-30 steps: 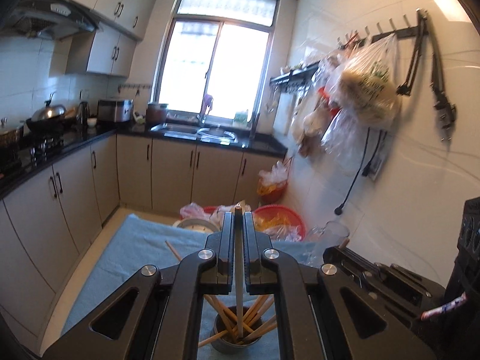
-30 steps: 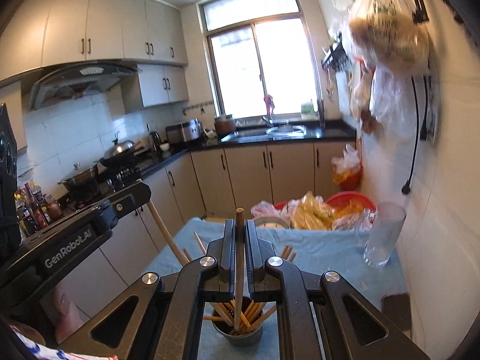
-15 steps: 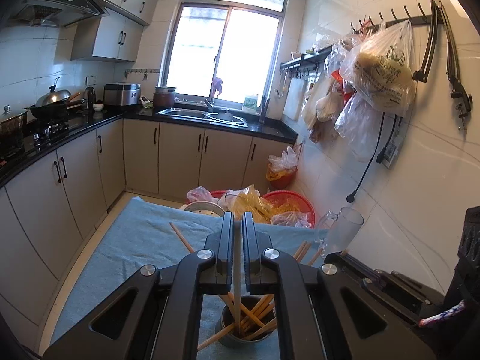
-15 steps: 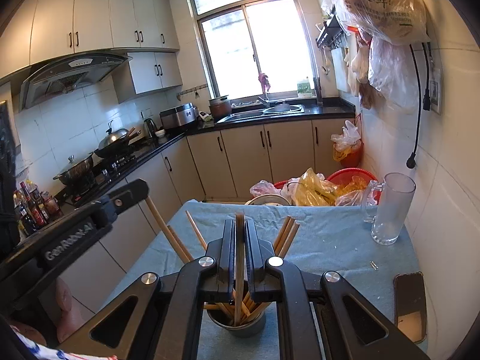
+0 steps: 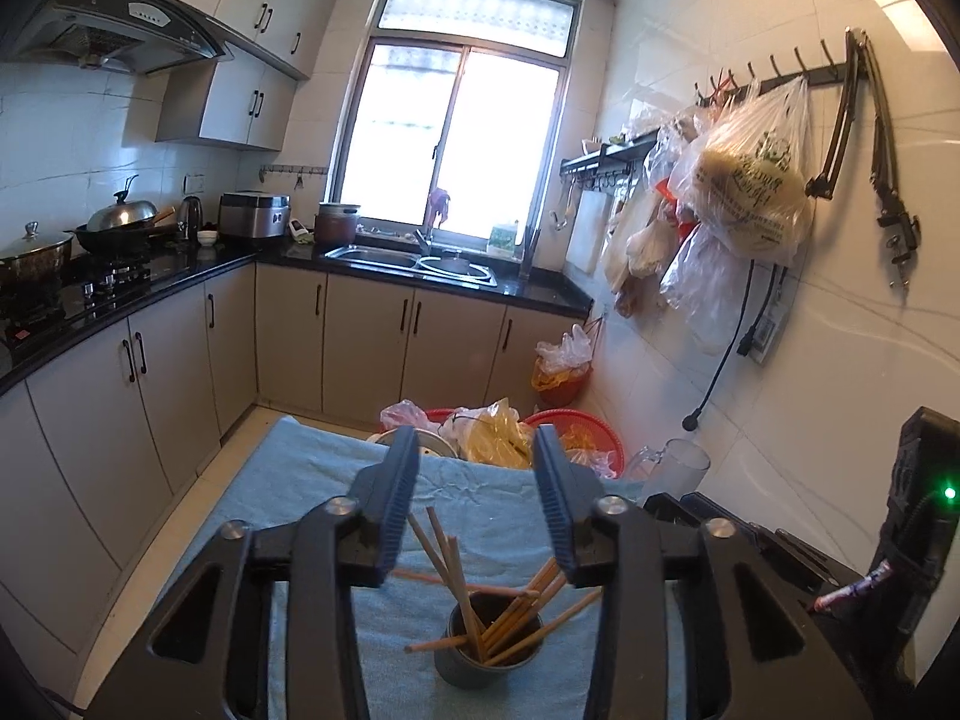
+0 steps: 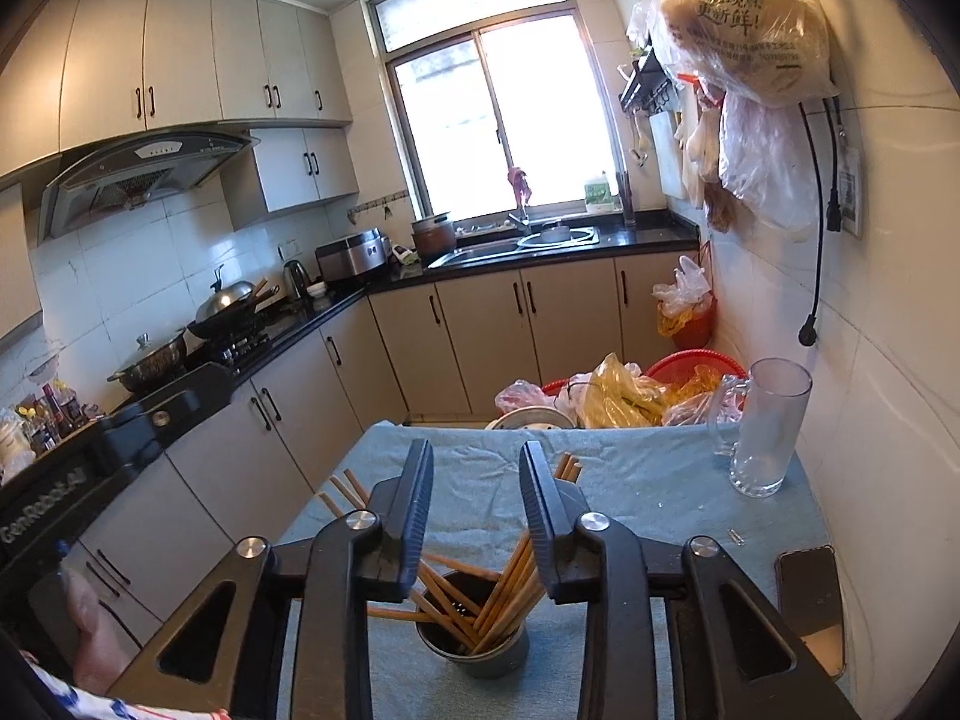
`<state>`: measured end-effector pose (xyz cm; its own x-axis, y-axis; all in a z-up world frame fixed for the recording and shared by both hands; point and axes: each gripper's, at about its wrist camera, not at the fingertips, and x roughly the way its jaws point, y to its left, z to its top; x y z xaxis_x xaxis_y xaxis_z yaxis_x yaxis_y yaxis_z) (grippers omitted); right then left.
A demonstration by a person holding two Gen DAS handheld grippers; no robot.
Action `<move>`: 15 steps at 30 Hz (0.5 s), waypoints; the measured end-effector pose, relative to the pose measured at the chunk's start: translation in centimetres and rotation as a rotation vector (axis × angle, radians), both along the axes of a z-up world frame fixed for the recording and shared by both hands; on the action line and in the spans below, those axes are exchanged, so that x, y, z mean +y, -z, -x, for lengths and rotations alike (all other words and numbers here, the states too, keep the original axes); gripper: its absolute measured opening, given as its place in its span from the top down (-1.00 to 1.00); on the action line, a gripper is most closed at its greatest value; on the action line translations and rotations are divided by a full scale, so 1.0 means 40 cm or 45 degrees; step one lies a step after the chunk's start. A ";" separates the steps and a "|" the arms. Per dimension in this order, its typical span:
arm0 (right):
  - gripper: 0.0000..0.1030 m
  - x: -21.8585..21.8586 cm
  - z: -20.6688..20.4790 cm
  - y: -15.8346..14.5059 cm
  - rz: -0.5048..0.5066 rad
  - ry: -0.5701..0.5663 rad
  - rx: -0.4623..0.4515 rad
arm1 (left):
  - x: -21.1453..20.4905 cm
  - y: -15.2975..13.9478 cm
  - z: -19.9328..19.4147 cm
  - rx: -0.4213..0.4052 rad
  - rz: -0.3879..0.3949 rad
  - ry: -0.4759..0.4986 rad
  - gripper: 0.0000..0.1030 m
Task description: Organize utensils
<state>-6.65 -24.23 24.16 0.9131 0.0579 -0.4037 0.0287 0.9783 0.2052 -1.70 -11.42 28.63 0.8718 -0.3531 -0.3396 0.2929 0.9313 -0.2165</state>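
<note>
A grey cup [image 5: 486, 648] [image 6: 474, 642] stands on the blue cloth [image 5: 312, 480] [image 6: 630, 480] and holds several wooden chopsticks [image 5: 516, 606] [image 6: 504, 588] that lean out at different angles. My left gripper [image 5: 474, 462] hangs just above the cup; its jaws are opening and nothing is between them. My right gripper [image 6: 476, 474] is also above the cup, its jaws opening too, with nothing held. The left gripper's body [image 6: 120, 438] shows at the left of the right wrist view.
A clear glass mug [image 6: 765, 426] [image 5: 672, 468] stands at the cloth's far right by the tiled wall. A phone [image 6: 807, 588] lies near the right edge. Red baskets with plastic bags [image 6: 624, 390] sit beyond the table. Cabinets line the left.
Both grippers were shut on one upright chopstick each; now both have opened and those chopsticks have dropped in among the others in the cup.
</note>
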 end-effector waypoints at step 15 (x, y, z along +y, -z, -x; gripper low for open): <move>-0.16 0.037 0.194 0.025 0.055 0.010 -0.039 | 0.136 0.024 0.231 -0.136 -0.072 -0.190 -0.80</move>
<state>-14.42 -22.77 23.18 0.9253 0.0342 -0.3778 0.0306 0.9860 0.1640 -10.95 -5.98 27.68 0.9452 -0.2005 -0.2576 0.1695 0.9758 -0.1379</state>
